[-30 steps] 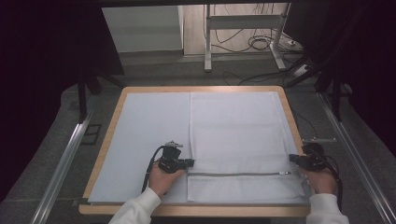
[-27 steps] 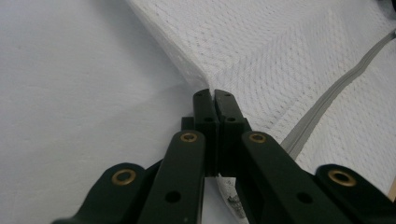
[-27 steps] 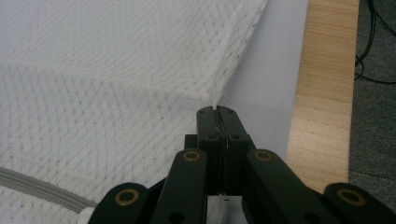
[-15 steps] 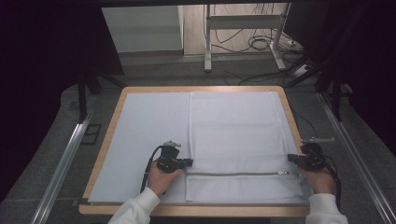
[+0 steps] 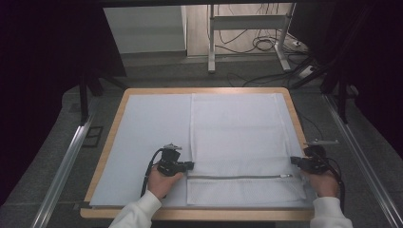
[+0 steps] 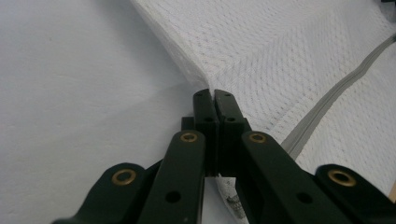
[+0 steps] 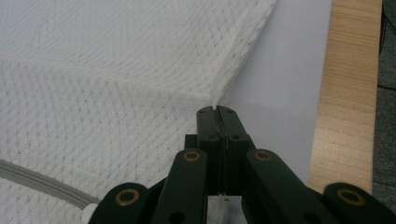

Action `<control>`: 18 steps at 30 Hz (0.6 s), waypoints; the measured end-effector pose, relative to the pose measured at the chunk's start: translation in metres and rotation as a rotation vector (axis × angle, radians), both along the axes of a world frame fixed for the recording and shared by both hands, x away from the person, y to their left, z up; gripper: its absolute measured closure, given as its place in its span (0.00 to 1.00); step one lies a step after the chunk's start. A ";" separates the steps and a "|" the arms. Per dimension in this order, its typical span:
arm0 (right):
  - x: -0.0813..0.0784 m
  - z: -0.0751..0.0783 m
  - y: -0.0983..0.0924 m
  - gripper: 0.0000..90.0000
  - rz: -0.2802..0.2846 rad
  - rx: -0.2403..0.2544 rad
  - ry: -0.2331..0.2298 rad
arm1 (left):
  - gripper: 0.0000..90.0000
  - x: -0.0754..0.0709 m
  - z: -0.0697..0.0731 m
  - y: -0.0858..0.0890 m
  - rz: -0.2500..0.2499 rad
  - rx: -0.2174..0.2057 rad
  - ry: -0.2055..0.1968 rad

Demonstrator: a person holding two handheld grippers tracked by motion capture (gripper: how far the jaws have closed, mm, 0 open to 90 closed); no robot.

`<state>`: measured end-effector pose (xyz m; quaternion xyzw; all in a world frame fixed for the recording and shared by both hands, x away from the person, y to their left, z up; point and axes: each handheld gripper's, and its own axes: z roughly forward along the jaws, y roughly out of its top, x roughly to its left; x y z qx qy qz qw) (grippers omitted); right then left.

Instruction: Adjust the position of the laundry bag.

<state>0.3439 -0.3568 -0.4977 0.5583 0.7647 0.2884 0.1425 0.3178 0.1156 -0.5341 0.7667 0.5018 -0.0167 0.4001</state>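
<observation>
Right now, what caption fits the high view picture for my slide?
Two hands pinch a white mesh bag by its side edges with the left gripper and right gripper on the table.

My left gripper (image 5: 189, 165) low, jaws pinched tight, pointing right. My right gripper (image 5: 294, 161) low, jaws pinched tight, pointing left. Both hands behind them, white sleeves entering from near edge, well apart.
</observation>
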 end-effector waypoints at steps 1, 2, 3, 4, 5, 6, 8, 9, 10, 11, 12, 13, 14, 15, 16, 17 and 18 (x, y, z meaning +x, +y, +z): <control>0.000 0.000 0.000 0.98 0.000 0.001 -0.002 | 1.00 0.000 0.000 0.001 0.001 0.000 0.001; 0.000 0.000 0.001 0.98 0.000 0.005 -0.001 | 1.00 0.000 0.000 0.002 0.003 0.001 0.002; 0.000 0.000 0.001 0.98 0.000 0.006 -0.003 | 1.00 0.000 0.000 0.002 0.003 -0.002 0.000; 0.000 0.000 0.001 0.98 0.002 0.008 -0.003 | 1.00 0.000 0.000 0.003 0.004 -0.001 0.001; 0.000 -0.001 0.002 0.98 0.002 0.008 -0.003 | 1.00 0.000 0.000 0.004 0.007 -0.002 0.002; 0.000 -0.001 0.002 0.98 0.004 0.007 -0.002 | 1.00 0.000 0.000 0.005 0.009 -0.003 0.000; 0.000 -0.001 0.003 0.98 0.008 0.009 -0.003 | 1.00 0.000 0.000 0.007 0.012 -0.005 0.000; 0.000 -0.001 0.004 0.98 0.010 0.010 -0.002 | 1.00 0.000 0.001 0.008 0.014 -0.003 0.002; 0.000 -0.001 0.005 0.98 0.011 0.010 -0.003 | 1.00 -0.001 0.001 0.009 0.016 -0.007 -0.001; 0.001 -0.001 0.006 0.98 0.015 0.009 -0.002 | 1.00 -0.001 0.001 0.010 0.012 -0.003 -0.001; 0.001 -0.001 0.007 0.98 0.016 0.011 -0.003 | 1.00 -0.002 0.002 0.011 0.017 -0.009 -0.003; 0.001 -0.001 0.008 0.98 0.018 0.013 -0.003 | 1.00 -0.002 0.002 0.013 0.017 -0.007 -0.005; 0.001 -0.001 0.009 0.98 0.021 0.014 -0.002 | 1.00 -0.002 0.002 0.014 0.019 -0.009 -0.005; 0.001 -0.001 0.010 0.98 0.023 0.017 -0.002 | 1.00 -0.002 0.003 0.015 0.021 -0.011 -0.005; 0.001 -0.001 0.011 0.98 0.021 0.020 -0.003 | 1.00 -0.002 0.003 0.017 0.023 -0.012 -0.006; 0.001 -0.001 0.012 0.98 0.026 0.019 -0.004 | 1.00 -0.002 0.003 0.018 0.026 -0.013 -0.006; 0.001 -0.001 0.013 0.98 0.029 0.020 -0.002 | 1.00 -0.002 0.003 0.019 0.025 -0.012 -0.007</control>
